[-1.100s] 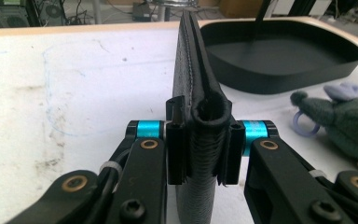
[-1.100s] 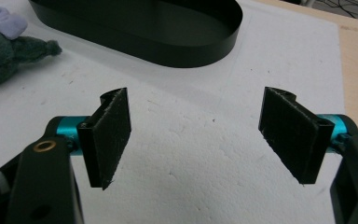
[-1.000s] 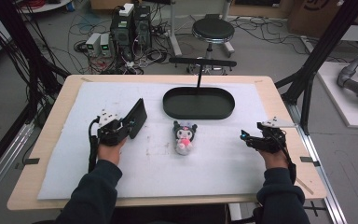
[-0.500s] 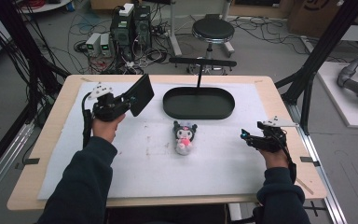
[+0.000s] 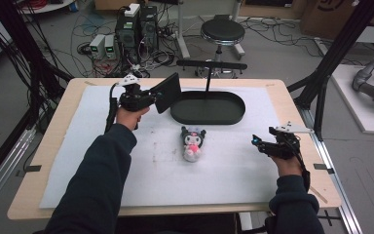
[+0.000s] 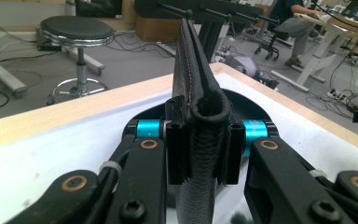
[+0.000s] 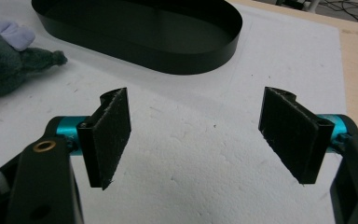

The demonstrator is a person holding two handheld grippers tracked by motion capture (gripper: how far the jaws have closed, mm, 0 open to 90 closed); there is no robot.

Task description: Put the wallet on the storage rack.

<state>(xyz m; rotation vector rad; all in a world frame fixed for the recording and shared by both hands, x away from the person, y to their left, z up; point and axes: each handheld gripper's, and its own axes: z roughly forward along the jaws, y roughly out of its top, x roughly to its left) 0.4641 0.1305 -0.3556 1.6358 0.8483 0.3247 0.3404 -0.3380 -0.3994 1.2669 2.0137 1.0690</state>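
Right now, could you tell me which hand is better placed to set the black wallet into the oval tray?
Left: its gripper is shut on the black wallet beside the oval tray. The right gripper rests open, farther off.

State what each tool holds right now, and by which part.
The left tool is shut on the flat black stitched pouch, clamped across one folded edge. The right tool is open and holds nothing.

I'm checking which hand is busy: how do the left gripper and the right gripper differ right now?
The left gripper is shut on a flat black pouch; the right gripper is open with nothing between its fingers. The left one is held beside the black oval tray; the right one sits low near the table's right edge, away from the plush toy. Both have black fingers.
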